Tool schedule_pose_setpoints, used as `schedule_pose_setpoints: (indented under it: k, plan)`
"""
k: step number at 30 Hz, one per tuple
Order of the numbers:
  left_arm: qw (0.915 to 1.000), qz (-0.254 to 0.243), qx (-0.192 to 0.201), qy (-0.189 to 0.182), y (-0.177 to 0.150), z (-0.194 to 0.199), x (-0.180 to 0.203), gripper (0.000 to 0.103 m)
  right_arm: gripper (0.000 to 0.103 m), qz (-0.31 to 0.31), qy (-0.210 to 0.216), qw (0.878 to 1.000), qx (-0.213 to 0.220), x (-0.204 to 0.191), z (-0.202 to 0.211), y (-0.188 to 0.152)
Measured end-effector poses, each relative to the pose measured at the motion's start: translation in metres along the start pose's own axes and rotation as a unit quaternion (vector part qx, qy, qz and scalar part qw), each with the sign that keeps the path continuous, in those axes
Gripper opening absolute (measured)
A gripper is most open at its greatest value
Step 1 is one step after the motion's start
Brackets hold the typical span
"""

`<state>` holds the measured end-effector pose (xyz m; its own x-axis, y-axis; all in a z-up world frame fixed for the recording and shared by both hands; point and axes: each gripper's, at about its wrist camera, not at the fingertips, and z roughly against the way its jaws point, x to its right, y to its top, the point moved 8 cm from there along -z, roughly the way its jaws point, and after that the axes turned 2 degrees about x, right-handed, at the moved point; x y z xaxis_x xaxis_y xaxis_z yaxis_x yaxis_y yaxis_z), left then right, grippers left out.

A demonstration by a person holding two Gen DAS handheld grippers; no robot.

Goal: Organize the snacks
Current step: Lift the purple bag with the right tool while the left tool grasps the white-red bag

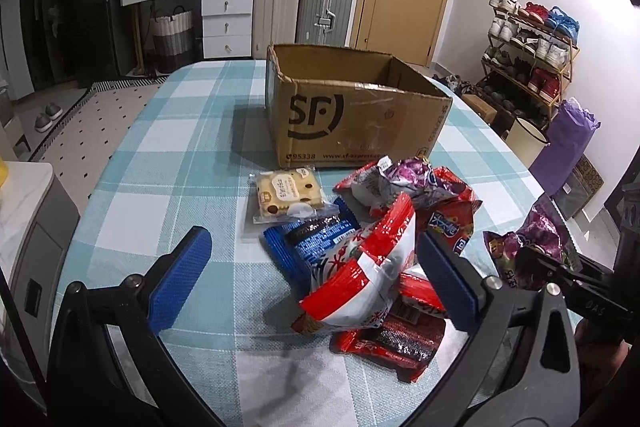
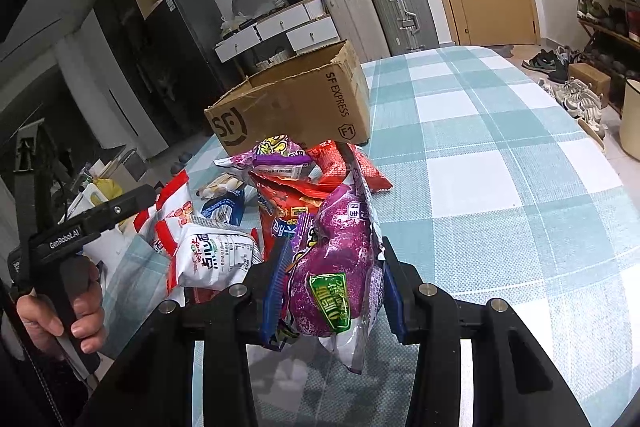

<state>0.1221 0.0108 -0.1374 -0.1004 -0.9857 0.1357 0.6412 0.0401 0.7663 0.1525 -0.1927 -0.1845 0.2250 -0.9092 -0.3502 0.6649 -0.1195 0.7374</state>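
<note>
An open SF cardboard box (image 1: 360, 119) (image 2: 296, 99) stands on the checked tablecloth behind a pile of snack bags. My left gripper (image 1: 316, 267) is open wide, its fingers either side of a red and white bag (image 1: 360, 279) on the near side of the pile; its left pad (image 1: 180, 275) is well clear of the bag. A blue packet (image 1: 312, 239) and a clear-wrapped cake (image 1: 286, 195) lie just beyond. My right gripper (image 2: 334, 291) is shut on a purple snack bag (image 2: 340, 259), held up to the right of the pile, also seen as the purple bag (image 1: 536, 231).
The table (image 2: 500, 167) has bare checked cloth to the right of the box and pile. A person's hand (image 2: 60, 311) grips the left gripper's handle. Suitcases (image 1: 324, 7), white drawers (image 1: 226, 23), a door and a shoe rack (image 1: 532, 55) line the room behind.
</note>
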Motion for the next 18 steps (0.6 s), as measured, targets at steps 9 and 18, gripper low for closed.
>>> schedule_pose_setpoints:
  k: [9,18]
  plan:
    - [0.9996,0.011,-0.022,-0.013,-0.006,-0.023,-0.003,0.102,0.042,-0.006,0.0,1.0,-0.002,0.003,-0.002,-0.001]
    - [0.9959,0.04,-0.045,-0.068,-0.014,-0.039,-0.009,0.1,0.042,-0.013,0.0,1.0,-0.003,0.007,-0.003,-0.001]
